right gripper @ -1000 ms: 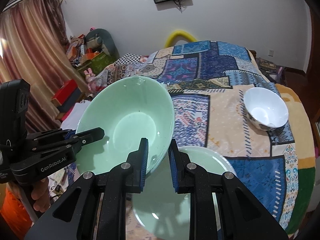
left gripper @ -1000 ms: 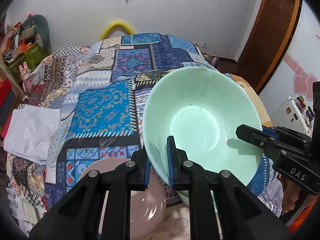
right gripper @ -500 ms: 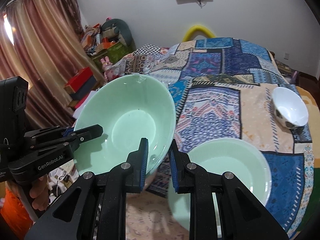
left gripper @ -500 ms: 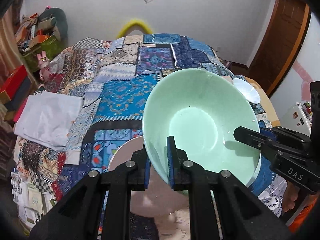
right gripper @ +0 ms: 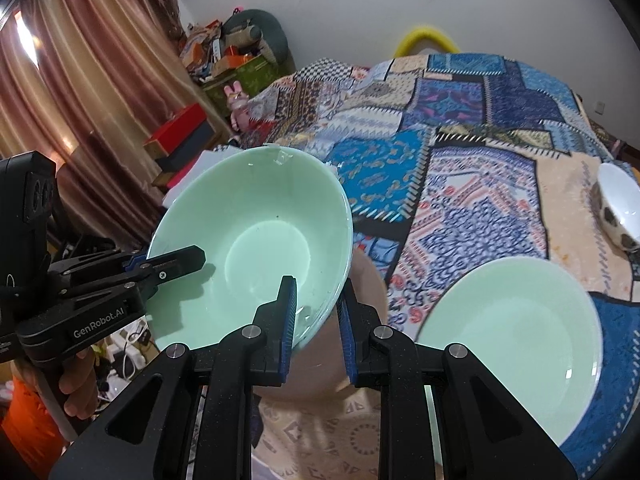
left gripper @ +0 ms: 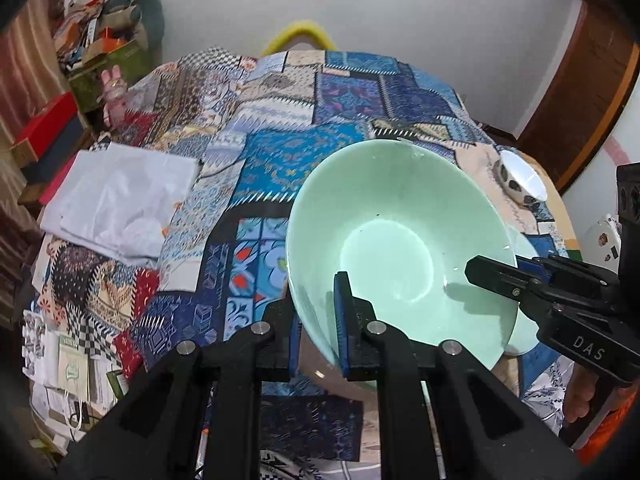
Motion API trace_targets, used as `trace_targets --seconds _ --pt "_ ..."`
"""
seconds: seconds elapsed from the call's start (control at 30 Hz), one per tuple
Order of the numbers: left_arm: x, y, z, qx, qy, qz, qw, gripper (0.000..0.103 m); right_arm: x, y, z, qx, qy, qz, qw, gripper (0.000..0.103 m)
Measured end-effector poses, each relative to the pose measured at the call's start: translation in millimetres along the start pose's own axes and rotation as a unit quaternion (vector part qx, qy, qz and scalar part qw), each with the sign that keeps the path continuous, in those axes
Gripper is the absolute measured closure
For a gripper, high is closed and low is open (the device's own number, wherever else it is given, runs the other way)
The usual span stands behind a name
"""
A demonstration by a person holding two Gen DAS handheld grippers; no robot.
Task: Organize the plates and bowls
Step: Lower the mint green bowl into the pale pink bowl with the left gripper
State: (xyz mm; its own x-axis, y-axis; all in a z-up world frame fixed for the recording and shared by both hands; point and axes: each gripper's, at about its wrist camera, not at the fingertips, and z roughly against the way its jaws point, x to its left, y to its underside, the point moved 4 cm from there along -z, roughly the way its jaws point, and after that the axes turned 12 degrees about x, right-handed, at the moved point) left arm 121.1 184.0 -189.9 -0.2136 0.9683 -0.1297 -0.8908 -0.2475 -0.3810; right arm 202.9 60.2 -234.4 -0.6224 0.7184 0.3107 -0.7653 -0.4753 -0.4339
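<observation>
Hanging tilted in the air above the quilted bed (left gripper: pixel 280 168), the green bowl (left gripper: pixel 396 240) was pinched by its rim on two sides, the left claw (left gripper: pixel 318 320) clenched on the near edge and the right claw (right gripper: pixel 316 320) clenched on the opposite edge, probably because so wide and smooth a bowl would swing from one thin grip. Below it lay a pink plate (right gripper: pixel 360 344), with a green plate (right gripper: pixel 516 344) just beside and a small white bowl (right gripper: pixel 620 208) farther off, so the carry looked aimed at grouping like dishes.
</observation>
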Motion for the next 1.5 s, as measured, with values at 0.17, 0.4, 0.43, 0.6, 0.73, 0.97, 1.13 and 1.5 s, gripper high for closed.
trace_targets --seconds 0.17,0.4,0.43,0.6,0.73,0.97,1.13,1.5 --pt "13.6 9.6 -16.0 0.021 0.002 0.011 0.9997 0.089 3.9 7.5 -19.1 0.022 -0.007 -0.004 1.000 0.085" --pt "19.3 17.6 -35.2 0.043 0.004 0.013 0.9990 0.089 2.3 13.8 -33.0 0.041 -0.009 -0.013 0.999 0.084" --pt "19.4 17.7 -37.0 0.045 0.004 0.013 0.9989 0.089 1.2 15.3 -34.3 0.044 -0.009 -0.014 0.999 0.084" --pt "17.7 18.9 -49.8 0.059 0.005 0.013 0.9982 0.089 -3.3 19.9 -39.7 0.053 -0.005 -0.021 0.998 0.085" --pt "15.7 19.5 -56.0 0.062 -0.002 0.007 0.9980 0.089 -7.1 22.5 -44.4 0.061 -0.005 -0.026 0.998 0.084" --pt "8.1 17.8 -59.3 0.056 -0.043 -0.020 0.9973 0.089 -8.9 26.7 -48.0 0.067 0.007 -0.024 0.997 0.084" --pt "9.0 16.2 -63.0 0.055 -0.052 -0.022 0.9969 0.087 -8.3 25.2 -44.8 0.066 0.032 -0.011 0.997 0.080" --pt "-3.1 17.0 -61.2 0.064 -0.045 -0.031 0.9964 0.086 -10.3 26.4 -38.4 0.074 0.025 -0.005 0.997 0.076"
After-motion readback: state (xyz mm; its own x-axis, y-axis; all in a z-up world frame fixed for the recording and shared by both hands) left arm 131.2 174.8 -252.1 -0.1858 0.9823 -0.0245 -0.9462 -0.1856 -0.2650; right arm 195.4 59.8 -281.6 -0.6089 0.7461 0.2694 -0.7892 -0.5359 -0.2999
